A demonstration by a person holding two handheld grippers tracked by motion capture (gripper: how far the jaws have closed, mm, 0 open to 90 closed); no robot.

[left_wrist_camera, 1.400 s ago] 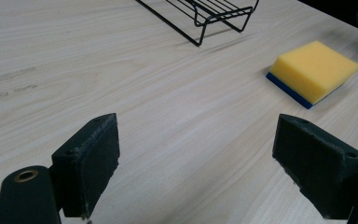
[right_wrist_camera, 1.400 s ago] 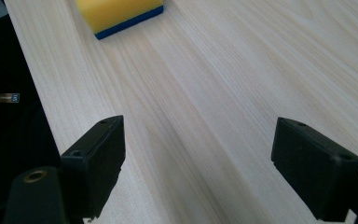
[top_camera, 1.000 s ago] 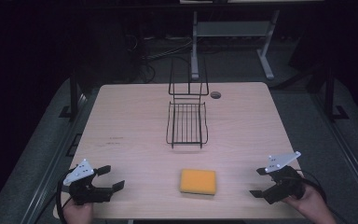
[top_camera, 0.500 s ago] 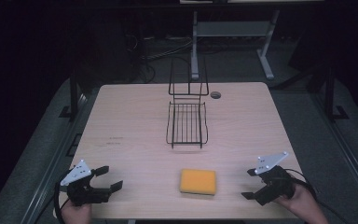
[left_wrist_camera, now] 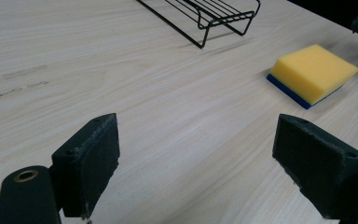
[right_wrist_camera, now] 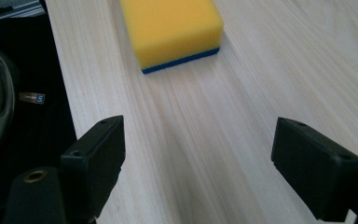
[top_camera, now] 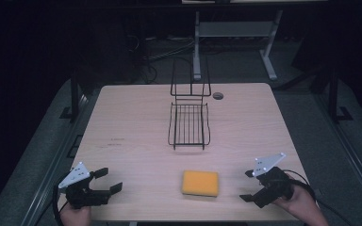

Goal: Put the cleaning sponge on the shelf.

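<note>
A yellow sponge point(top_camera: 200, 183) with a blue underside lies flat near the table's front edge, between my two grippers. My left gripper point(top_camera: 111, 180) rests at the front left, open, jaws wide apart and pointing right toward the sponge point(left_wrist_camera: 313, 72), well short of it. At the front right, my right gripper point(top_camera: 246, 186) is open too and points left at the sponge point(right_wrist_camera: 172, 28), a short way off. Nothing sits between the jaws of the left gripper point(left_wrist_camera: 196, 163) or the right gripper point(right_wrist_camera: 198, 172).
A black wire rack point(top_camera: 188, 123) with an upright back stands at the middle of the wooden table point(top_camera: 132, 122), its near end seen as the rack point(left_wrist_camera: 205, 14). A round cable hole point(top_camera: 218, 96) lies behind it. The table's front edge point(right_wrist_camera: 60, 70) runs beside my right gripper.
My right gripper has slid a little to the left, closer to the sponge. The left gripper has drifted slightly toward the front left corner. Both stayed open.
</note>
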